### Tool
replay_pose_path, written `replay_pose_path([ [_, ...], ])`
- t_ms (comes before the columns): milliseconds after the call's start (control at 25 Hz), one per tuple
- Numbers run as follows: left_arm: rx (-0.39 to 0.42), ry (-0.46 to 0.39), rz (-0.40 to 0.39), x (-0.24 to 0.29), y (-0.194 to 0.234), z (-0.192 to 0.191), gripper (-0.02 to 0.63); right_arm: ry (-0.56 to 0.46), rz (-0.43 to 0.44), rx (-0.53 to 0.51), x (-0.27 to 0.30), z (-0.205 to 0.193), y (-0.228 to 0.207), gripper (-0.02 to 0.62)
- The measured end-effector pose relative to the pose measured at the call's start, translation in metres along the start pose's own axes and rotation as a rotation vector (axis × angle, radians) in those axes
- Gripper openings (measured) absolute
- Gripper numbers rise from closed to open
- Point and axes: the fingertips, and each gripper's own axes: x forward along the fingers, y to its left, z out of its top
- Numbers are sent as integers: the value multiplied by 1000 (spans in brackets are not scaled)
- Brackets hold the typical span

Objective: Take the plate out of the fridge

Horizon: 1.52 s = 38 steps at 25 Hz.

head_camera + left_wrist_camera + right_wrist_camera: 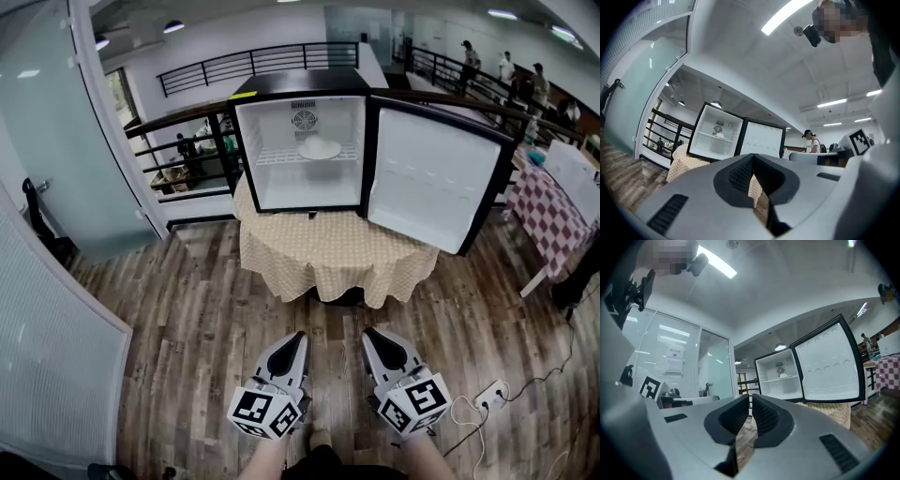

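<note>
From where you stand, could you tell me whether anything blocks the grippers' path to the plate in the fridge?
Nothing visible does. The fridge door stands wide open to the right, the plate sits alone on the wire shelf, and only wood floor lies between the left gripper, the right gripper and the cloth-covered table.

The fridge point(281, 183) is black outside and plain white inside, and the plate point(320, 148) is white too. The desk point(328, 258) wears a beige, finely checked cloth over a floor point(187, 319) of grey-brown wood planks; a far-right cloth point(548, 211) is checked purple and white. The left tool point(298, 337) and right tool point(372, 334) are grey with black inner faces, and their cubes point(267, 411) carry black-and-white square markers.
</note>
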Motion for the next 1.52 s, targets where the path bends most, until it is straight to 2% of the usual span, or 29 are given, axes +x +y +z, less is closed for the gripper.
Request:
replay_pose_path([
  [160, 12, 9, -5, 13, 29, 2, 8, 2, -6, 4, 35, -5, 0, 41],
  [360, -14, 10, 16, 20, 64, 3, 8, 25, 8, 7, 68, -13, 7, 41],
  [680, -34, 10, 15, 31, 88, 5, 8, 43, -12, 21, 101, -19, 1, 41],
  [920, -35, -4, 47, 37, 113, 6, 8, 56, 9, 36, 131, -26, 0, 41],
  [1120, -16, -7, 63, 59, 137, 14, 8, 74, 39, -60, 169, -21, -3, 41],
  [1520, 3, 0, 31, 128, 166, 30, 8, 55, 24, -24, 230, -2, -45, 41],
])
